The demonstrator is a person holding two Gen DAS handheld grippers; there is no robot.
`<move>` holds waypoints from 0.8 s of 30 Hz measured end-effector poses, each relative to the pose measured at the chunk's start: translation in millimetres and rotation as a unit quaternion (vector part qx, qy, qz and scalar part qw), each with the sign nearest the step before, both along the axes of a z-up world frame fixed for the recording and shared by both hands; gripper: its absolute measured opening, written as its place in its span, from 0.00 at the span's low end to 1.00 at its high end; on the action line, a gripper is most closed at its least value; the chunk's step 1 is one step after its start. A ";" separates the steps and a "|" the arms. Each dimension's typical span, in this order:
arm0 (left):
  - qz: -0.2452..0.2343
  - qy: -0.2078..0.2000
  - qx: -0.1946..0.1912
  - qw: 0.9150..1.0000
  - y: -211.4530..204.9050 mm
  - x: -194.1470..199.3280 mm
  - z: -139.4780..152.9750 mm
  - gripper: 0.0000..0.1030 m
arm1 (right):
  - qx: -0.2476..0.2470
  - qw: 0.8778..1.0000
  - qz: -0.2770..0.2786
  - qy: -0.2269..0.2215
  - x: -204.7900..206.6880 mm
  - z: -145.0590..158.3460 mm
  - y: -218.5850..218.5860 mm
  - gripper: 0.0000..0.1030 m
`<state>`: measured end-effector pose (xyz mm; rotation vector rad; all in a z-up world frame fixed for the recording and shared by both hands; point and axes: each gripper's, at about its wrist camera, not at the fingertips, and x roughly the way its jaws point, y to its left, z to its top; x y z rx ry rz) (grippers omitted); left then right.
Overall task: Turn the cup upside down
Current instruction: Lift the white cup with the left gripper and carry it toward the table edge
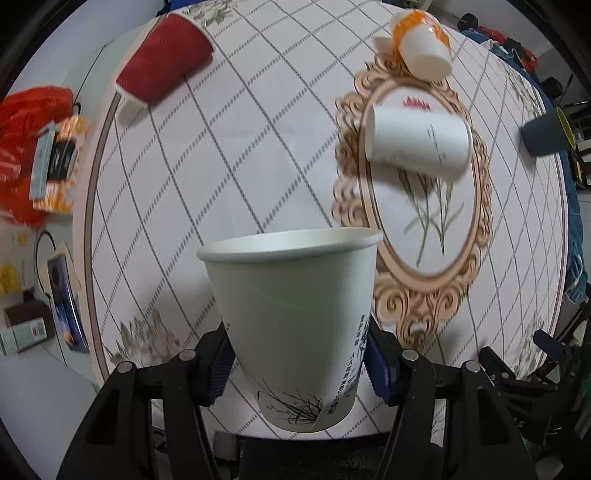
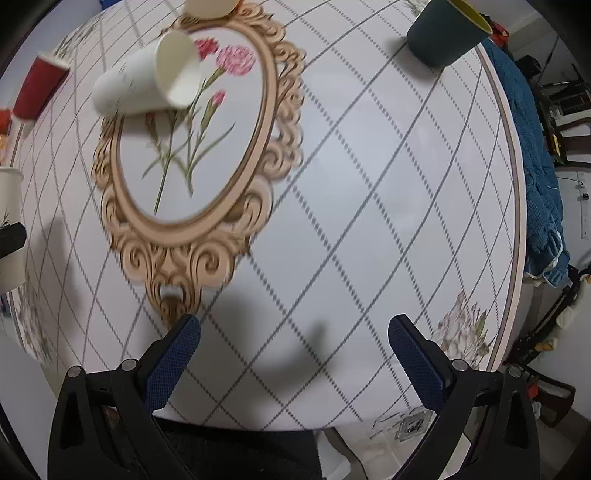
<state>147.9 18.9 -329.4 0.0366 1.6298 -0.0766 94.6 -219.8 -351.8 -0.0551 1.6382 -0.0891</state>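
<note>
The left gripper (image 1: 295, 369) is clamped on a white paper cup (image 1: 295, 317), whose lower wall is pressed between the two ribbed blue pads (image 1: 380, 373). The cup is held rim up, slightly tilted, above the near edge of the table (image 1: 258, 155); its base is seen at the bottom of the left wrist view and is partly cut by the black gripper frame. A printed grass motif and a column of small characters are carried on the wall, but the characters are too small to be read. In the right wrist view only a sliver of this cup (image 2: 9, 221) is caught at the far left edge.

The right gripper (image 2: 293, 354) is held open over the table, its textured blue fingers (image 2: 173, 362) spread wide with nothing between them.

Ahead of the left gripper and to its right, a plain white cup (image 1: 417, 144) is seen on its side over an ornate oval frame print (image 1: 406, 295). Farther ahead, an orange-and-white cup (image 1: 421, 40) and a ribbed red cup (image 1: 162, 62) are seen tipped; whether they rest or stand cannot be told through the fisheye bend. A dark blue cup (image 2: 447, 31) with a yellow lining stands far ahead of the right gripper. The glossy cloth is marked by a dotted grey lattice, blurred in places. A red bag (image 1: 33, 147) beyond the table is smeared.
</note>
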 end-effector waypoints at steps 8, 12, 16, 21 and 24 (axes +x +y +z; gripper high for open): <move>0.003 0.012 -0.007 1.000 -8.1 -28.1 -11.3 0.57 | 0.010 1.000 0.017 0.007 -42.9 -9.7 8.3 1.00; 0.003 0.018 -0.007 1.000 -12.2 -34.5 -20.5 0.57 | 0.013 1.000 0.020 0.012 -56.5 -18.2 4.5 1.00; 0.002 0.024 -0.007 1.000 -16.1 -36.7 -27.7 0.57 | 0.013 1.000 0.021 0.016 -66.0 -25.0 2.2 1.00; -0.003 0.031 -0.005 1.000 -23.7 -34.8 -42.3 0.57 | 0.013 1.000 0.018 0.022 -75.2 -36.1 -5.1 1.00; -0.004 0.036 -0.003 0.999 -24.5 -32.1 -51.5 0.57 | 0.012 0.999 0.016 0.025 -78.6 -43.8 -7.1 1.00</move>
